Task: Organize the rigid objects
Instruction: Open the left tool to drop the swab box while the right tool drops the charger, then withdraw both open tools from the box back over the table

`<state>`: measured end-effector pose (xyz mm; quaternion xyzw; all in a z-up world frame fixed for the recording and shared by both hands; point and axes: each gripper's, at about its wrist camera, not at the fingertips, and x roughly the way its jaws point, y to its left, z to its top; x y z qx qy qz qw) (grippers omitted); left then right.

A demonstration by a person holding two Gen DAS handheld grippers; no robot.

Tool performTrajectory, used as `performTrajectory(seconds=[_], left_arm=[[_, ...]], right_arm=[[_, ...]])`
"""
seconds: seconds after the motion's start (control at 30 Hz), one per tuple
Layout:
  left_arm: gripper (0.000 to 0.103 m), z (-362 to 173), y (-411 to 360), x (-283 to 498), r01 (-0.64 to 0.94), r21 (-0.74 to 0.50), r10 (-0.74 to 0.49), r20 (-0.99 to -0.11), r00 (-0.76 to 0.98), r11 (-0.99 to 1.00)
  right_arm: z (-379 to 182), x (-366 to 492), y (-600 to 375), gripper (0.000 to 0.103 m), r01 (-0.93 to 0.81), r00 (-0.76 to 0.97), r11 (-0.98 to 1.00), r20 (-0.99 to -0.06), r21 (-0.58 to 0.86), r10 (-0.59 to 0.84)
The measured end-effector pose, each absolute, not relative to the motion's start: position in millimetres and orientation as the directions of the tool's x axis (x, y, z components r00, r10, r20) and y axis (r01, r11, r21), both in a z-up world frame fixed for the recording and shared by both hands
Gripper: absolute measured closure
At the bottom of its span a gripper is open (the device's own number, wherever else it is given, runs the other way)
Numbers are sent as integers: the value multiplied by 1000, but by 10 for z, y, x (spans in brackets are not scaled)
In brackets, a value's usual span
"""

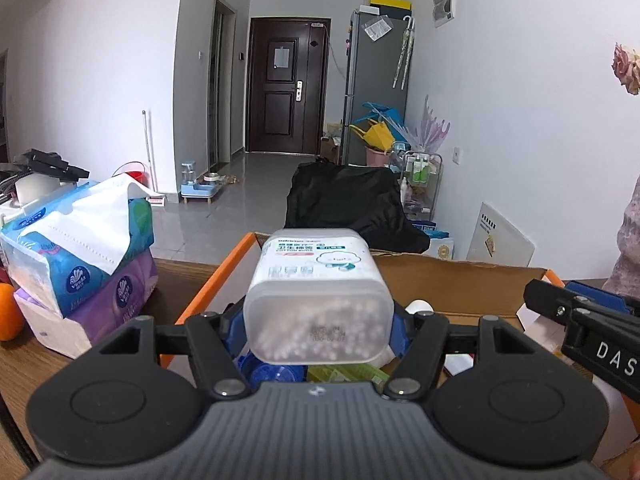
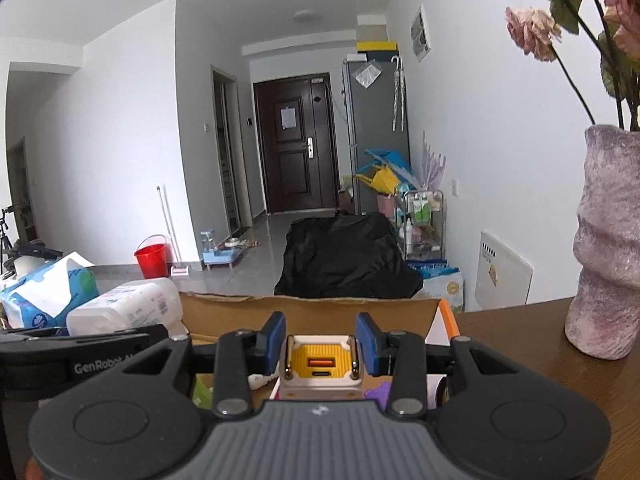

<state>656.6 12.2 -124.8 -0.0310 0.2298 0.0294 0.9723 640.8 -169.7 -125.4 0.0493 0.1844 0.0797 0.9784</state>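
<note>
My left gripper [image 1: 318, 332] is shut on a translucent cotton swab box [image 1: 316, 280], its blue pads pressing both sides. It hangs over an open cardboard box [image 1: 460, 276] with orange flaps that holds several small items, among them a blue lid [image 1: 272, 372]. To the right, my right gripper [image 2: 322, 344] is shut on a small white and yellow charger [image 2: 322, 364] with USB ports, above the same cardboard box [image 2: 304, 312]. In the right wrist view the cotton swab box [image 2: 124, 308] shows at the left.
Stacked tissue packs [image 1: 80, 248] and an orange [image 1: 8, 312] sit on the wooden table left of the box. A pink vase [image 2: 608, 248] with dried flowers stands at the right. Beyond the table lies a black bag [image 2: 344, 256] on the floor.
</note>
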Motion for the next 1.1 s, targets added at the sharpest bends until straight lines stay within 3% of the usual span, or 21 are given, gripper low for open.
performTrajectory(seconds=[0.03, 0.1, 0.17, 0.23, 0.3, 0.4, 0.77, 1.1], left_arm=[[36, -1244, 117, 6558, -67, -44, 40, -447, 894, 997], [24, -1226, 117, 6534, -63, -35, 42, -437, 898, 997], [14, -1201, 120, 6495, -75, -32, 54, -422, 905, 997], [6, -1184, 149, 6501, -82, -36, 59, -420, 906, 996], [0, -1179, 182, 6498, -91, -43, 64, -419, 906, 995], [0, -1175, 222, 6489, -98, -34, 75, -421, 904, 995], [0, -1111, 286, 6353, -113, -25, 92, -422, 902, 993], [0, -847, 351, 5687, -122, -17, 106, -382, 918, 992]], right_arm=[[-1250, 6414, -1695, 65, -141, 915, 982, -362, 129, 179], [-1234, 6421, -1708, 60, -143, 909, 980, -374, 138, 186], [-1216, 6418, -1741, 22, -137, 905, 979, -382, 153, 187], [-1205, 6387, -1773, 8, -112, 916, 979, -364, 169, 168], [-1190, 6373, -1785, 9, -113, 916, 979, -365, 171, 169], [-1188, 6364, -1795, 0, -108, 917, 978, -363, 176, 166], [-1132, 6200, -1836, 0, -102, 926, 982, -347, 157, 152], [-920, 5586, -1911, 0, -120, 937, 985, -313, 126, 154]])
